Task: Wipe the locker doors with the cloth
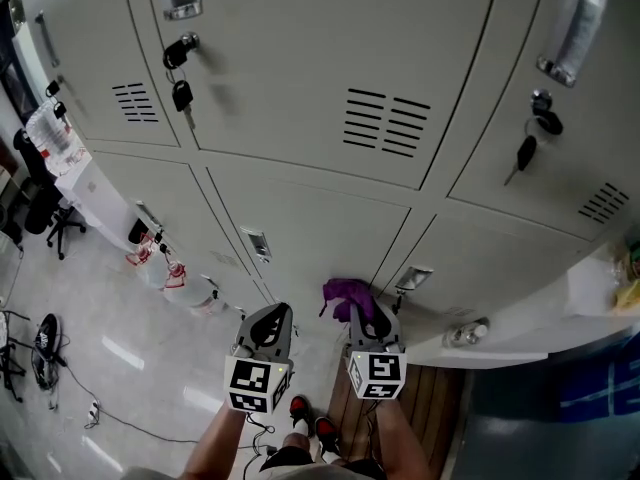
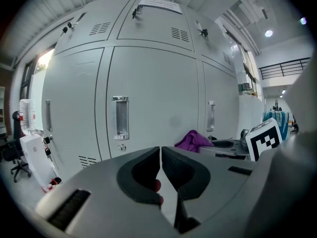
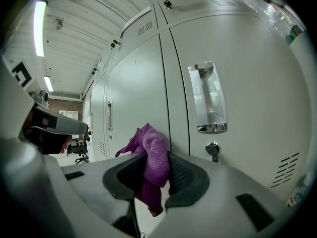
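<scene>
A purple cloth (image 1: 349, 295) is pinched in my right gripper (image 1: 366, 320), which is shut on it; in the right gripper view the cloth (image 3: 151, 152) bulges up between the jaws and its top edge lies close against a grey locker door (image 3: 133, 93). My left gripper (image 1: 268, 328) hangs beside it, to the left, shut with nothing in it, jaws meeting (image 2: 161, 155). It faces a lower locker door (image 2: 148, 98) with a recessed metal handle (image 2: 120, 117). The cloth (image 2: 193, 141) also shows at the right of the left gripper view.
Grey lockers (image 1: 320, 88) fill the wall, with keys hanging in locks (image 1: 182, 95) (image 1: 527, 151). A handle and lock (image 3: 210, 100) sit right of the cloth. An office chair (image 1: 45, 213) and cables (image 1: 70, 388) are on the floor at left. A wooden surface (image 1: 425, 408) lies below right.
</scene>
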`<state>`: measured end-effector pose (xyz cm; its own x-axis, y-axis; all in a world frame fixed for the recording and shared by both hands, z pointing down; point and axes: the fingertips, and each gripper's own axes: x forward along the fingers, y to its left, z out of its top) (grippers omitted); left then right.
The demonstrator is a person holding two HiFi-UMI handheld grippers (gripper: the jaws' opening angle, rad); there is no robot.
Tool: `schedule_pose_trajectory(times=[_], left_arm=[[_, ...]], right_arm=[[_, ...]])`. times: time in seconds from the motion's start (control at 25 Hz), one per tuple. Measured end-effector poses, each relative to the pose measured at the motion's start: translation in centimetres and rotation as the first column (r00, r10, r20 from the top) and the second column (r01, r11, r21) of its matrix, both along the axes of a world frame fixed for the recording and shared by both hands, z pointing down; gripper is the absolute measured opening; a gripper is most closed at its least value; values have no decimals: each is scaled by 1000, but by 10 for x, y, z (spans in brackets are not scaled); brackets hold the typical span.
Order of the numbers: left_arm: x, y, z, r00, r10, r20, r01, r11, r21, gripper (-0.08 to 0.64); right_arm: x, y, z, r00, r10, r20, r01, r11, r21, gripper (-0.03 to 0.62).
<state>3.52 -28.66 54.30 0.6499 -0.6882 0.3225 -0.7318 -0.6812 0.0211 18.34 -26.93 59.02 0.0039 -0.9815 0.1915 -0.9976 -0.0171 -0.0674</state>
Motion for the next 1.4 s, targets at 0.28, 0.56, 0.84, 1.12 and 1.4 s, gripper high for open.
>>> schedule_pose_trajectory(times=[0.28,0.56,0.84,1.12,1.4], left_arm=[[-8,13,-33,999,-34,-11,35,997,62,34],[-25,44,-76,995,-100,-30,103,986,133,34],[-51,89,-102,984,-170,-43,175,967,182,34],[-72,139,-99,977,-207,-40,211,959,188,34],[-81,173,-88,976,-216,-22,216,962,168,34]], right_arm=[[0,19,-52,997,-58,-57,62,996,65,117],[-2,58,-102,987,-119,-105,129,987,97,117],[-15,110,-132,975,-171,-142,191,972,136,117],[-32,164,-137,962,-207,-176,235,958,161,118],[-34,195,-129,971,-205,-121,223,962,160,117]])
